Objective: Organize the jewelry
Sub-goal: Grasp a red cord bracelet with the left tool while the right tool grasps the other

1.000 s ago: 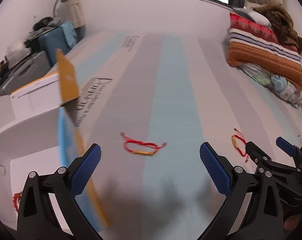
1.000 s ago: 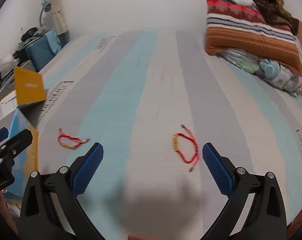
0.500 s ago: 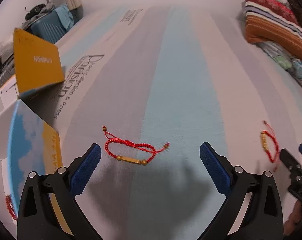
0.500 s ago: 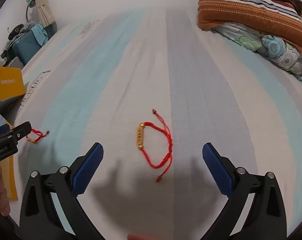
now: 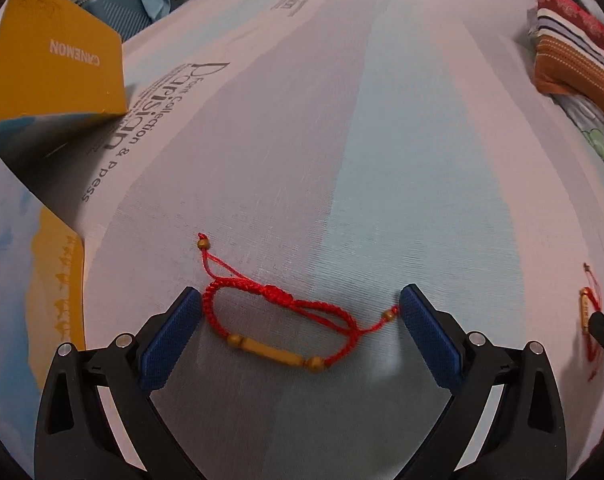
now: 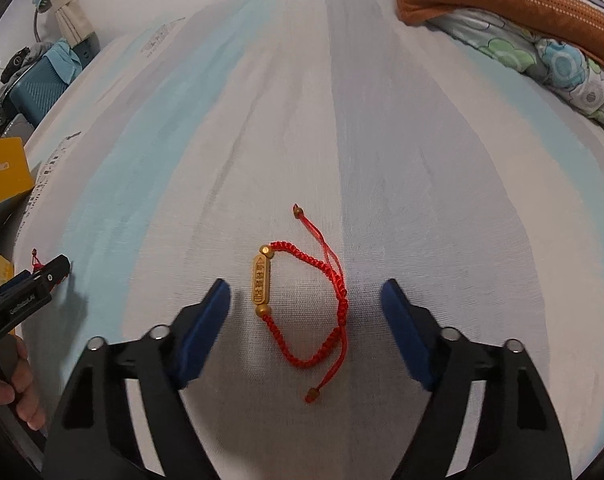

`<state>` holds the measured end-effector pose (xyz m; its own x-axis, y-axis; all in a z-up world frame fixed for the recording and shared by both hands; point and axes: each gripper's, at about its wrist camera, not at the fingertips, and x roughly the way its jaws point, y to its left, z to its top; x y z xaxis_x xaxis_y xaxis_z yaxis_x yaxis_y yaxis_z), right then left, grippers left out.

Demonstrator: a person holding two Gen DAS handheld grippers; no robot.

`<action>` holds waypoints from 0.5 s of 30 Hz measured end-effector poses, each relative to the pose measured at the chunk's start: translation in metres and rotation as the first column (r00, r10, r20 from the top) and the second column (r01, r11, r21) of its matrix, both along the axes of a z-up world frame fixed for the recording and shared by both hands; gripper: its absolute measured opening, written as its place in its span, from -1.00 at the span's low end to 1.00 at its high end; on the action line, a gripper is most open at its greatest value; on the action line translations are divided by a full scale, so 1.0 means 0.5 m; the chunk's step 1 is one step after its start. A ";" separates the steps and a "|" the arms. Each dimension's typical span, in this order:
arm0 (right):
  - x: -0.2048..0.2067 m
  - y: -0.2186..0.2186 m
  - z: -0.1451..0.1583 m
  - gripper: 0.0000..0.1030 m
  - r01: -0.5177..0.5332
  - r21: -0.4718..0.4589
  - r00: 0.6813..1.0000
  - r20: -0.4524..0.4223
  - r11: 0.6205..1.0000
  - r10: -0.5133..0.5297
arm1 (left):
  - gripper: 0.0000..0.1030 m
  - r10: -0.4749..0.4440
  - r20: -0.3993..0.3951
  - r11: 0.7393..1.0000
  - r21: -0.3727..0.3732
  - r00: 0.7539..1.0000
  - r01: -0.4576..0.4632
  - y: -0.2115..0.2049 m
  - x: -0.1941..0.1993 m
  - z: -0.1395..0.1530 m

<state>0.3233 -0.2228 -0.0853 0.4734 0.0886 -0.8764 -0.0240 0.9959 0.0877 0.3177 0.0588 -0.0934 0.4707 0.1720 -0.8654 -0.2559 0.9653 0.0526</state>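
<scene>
While its jaws close, right tool [image 6: 304, 300] straddles engraved bracelet [image 6: 302, 304], untouched

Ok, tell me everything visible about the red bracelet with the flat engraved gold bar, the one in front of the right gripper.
The bracelet is a braided red cord loop carrying a flat gold bar with engraved characters and a small gold bead at each end. Two thin tail cords end in gold beads, one far, one near. It lies flat and slack on the striped bed cover, bar to the left. The right gripper straddles it, jaws closing, pads not yet touching.
</scene>
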 end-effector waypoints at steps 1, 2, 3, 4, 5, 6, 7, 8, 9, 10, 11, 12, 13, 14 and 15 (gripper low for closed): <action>0.003 -0.002 -0.003 0.28 0.001 0.000 1.000 -0.004 1.000 -0.001 | 0.87 0.000 0.000 1.000 0.002 1.000 0.000 0.002 0.002 -0.003; 0.005 -0.002 -0.007 0.20 0.004 -0.004 1.000 -0.010 1.000 -0.004 | 0.86 0.002 -0.001 1.000 -0.002 1.000 -0.002 0.005 0.004 -0.005; 0.006 -0.003 -0.011 0.18 0.007 -0.010 1.000 -0.013 1.000 -0.007 | 0.86 0.006 -0.003 1.000 -0.009 1.000 -0.006 0.007 0.005 -0.009; 0.007 -0.002 -0.013 0.14 0.009 -0.012 1.000 -0.015 1.000 -0.009 | 0.86 0.007 -0.002 1.000 -0.008 1.000 -0.007 0.008 0.006 -0.010; 0.007 -0.002 -0.014 0.08 0.012 -0.015 1.000 -0.016 1.000 -0.012 | 0.86 0.006 -0.002 1.000 -0.002 1.000 -0.006 0.007 0.006 -0.012; 0.007 -0.001 -0.015 0.04 0.014 -0.022 1.000 -0.015 1.000 -0.014 | 0.86 0.005 -0.003 1.000 0.003 1.000 -0.005 0.004 0.004 -0.013; 0.006 0.000 -0.016 -0.04 0.013 -0.028 1.000 -0.015 1.000 -0.013 | 0.85 0.005 -0.004 1.000 0.012 1.000 -0.005 0.002 0.004 -0.015; 0.006 0.000 -0.016 -0.18 0.014 -0.032 1.000 -0.015 0.999 -0.014 | 0.82 0.005 -0.004 1.000 0.019 1.000 -0.005 0.000 0.004 -0.015; 0.006 0.001 -0.017 -0.21 0.016 -0.039 1.000 -0.017 0.999 -0.016 | 0.78 0.005 -0.005 1.000 0.025 1.000 -0.004 -0.002 0.003 -0.015; 0.006 0.003 -0.018 -0.27 0.017 -0.045 1.000 -0.016 0.999 -0.017 | 0.75 0.003 -0.007 1.000 0.030 1.000 -0.002 -0.004 0.002 -0.015; 0.006 0.003 -0.019 -0.34 0.016 -0.048 1.000 -0.015 0.999 -0.017 | 0.68 0.001 -0.009 0.999 0.032 1.000 -0.001 -0.006 0.001 -0.014; 0.005 0.002 -0.020 -0.37 0.016 -0.051 1.000 -0.015 0.999 -0.017 | 0.58 0.000 -0.010 1.000 0.031 1.000 0.001 -0.006 0.000 -0.013; 0.005 0.003 -0.020 -0.43 0.016 -0.054 1.000 -0.015 0.998 -0.017 | 0.53 -0.002 -0.011 1.000 0.027 1.000 0.003 -0.007 -0.001 -0.010; 0.005 0.003 -0.020 -0.49 0.017 -0.054 1.000 -0.015 0.998 -0.018 | 0.42 -0.002 -0.014 1.000 0.025 1.000 0.002 -0.007 -0.003 -0.008; 0.004 0.003 -0.019 -0.51 0.018 -0.054 1.000 -0.015 0.998 -0.018 | 0.30 -0.002 -0.015 1.000 0.023 1.000 0.002 -0.006 -0.004 -0.007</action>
